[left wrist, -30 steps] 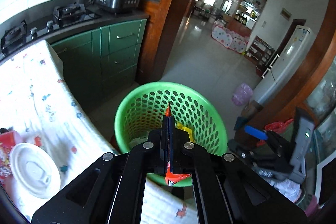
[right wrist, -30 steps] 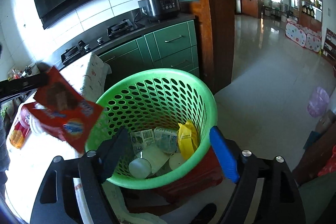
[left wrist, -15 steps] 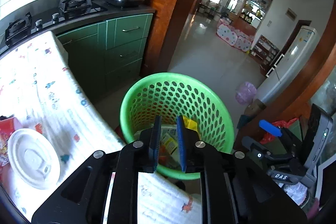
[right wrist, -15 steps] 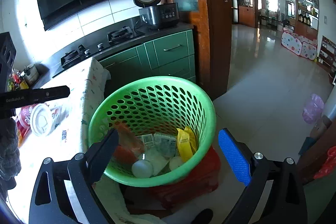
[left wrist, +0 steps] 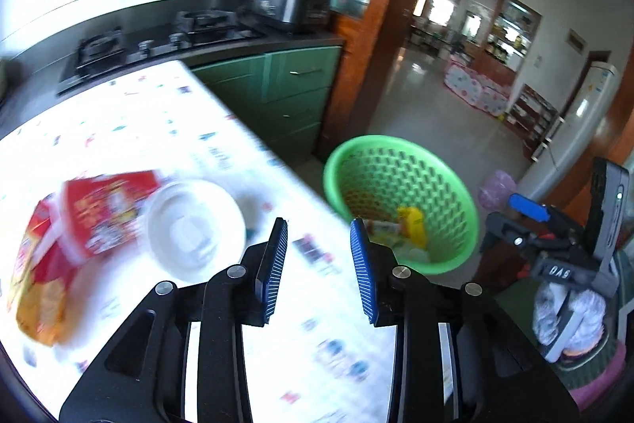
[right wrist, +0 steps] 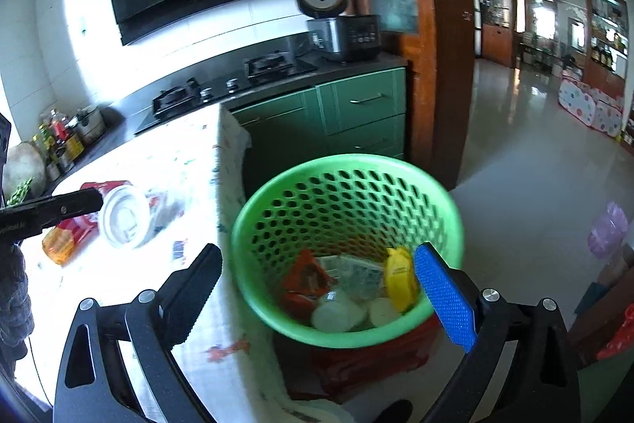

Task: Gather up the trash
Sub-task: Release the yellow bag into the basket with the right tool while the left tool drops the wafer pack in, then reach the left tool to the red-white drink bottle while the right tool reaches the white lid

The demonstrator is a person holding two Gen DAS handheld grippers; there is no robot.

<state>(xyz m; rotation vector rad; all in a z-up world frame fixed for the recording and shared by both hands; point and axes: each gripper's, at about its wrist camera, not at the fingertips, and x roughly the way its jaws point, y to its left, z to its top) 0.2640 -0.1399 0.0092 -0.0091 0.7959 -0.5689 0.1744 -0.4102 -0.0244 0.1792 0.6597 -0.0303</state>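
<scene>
A green perforated basket point(right wrist: 277, 209) stands on the floor beside the table and holds a red wrapper point(right wrist: 305, 278), a yellow packet point(right wrist: 398, 274) and white lids. My right gripper point(right wrist: 317, 276) hangs wide open in front of it, nothing between its fingers. In the left wrist view the basket point(left wrist: 455, 185) lies to the right. My left gripper point(left wrist: 317, 256) is over the table's edge, its jaws opening and empty. A white lid point(left wrist: 194, 224) and red snack packets point(left wrist: 95, 213) lie on the tablecloth to its left. The lid point(right wrist: 125, 217) also shows in the right wrist view.
A patterned white cloth covers the table point(left wrist: 138, 113). Green cabinets point(right wrist: 356, 110), a gas hob point(right wrist: 222, 86) and a rice cooker point(right wrist: 340, 26) line the far counter. A wooden door frame point(right wrist: 443, 46) stands behind the basket. Tiled floor point(right wrist: 535, 153) spreads to the right.
My left gripper let the red wrapper drop into the basket, opened, and swung left from over the basket to the table. The right gripper drew back a little and stayed open.
</scene>
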